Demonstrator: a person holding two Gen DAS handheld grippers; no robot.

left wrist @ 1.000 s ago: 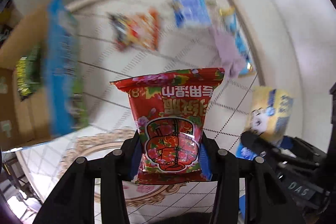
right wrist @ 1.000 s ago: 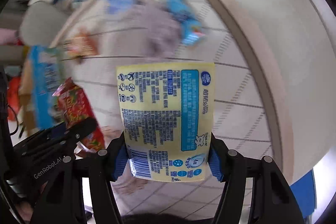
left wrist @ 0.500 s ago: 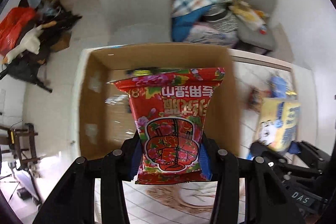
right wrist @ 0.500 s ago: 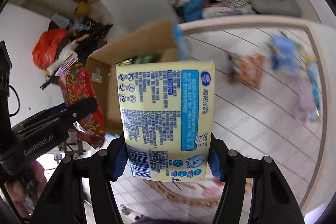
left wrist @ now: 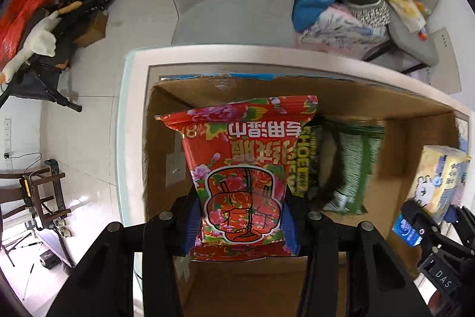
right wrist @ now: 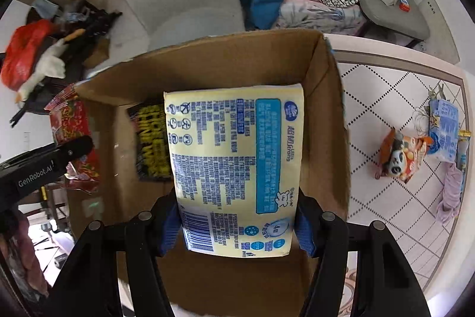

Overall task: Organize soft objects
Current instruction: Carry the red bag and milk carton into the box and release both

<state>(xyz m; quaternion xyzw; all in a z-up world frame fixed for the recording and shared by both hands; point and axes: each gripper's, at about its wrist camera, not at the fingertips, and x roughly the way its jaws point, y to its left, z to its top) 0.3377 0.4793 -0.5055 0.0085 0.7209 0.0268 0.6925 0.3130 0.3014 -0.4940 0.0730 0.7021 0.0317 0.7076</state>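
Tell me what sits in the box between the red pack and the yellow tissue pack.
A green and black packet lies on the cardboard box floor between the red pack and yellow tissue pack, clearest in the left wrist view.

Green packet (left wrist: 347, 165) fills the cardboard box (left wrist: 415, 115) middle; bare floor lies on both sides

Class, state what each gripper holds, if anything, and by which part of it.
The left gripper clamps the red wet-wipes pack by its near end; the right gripper clamps the yellow tissue pack by its barcode end.
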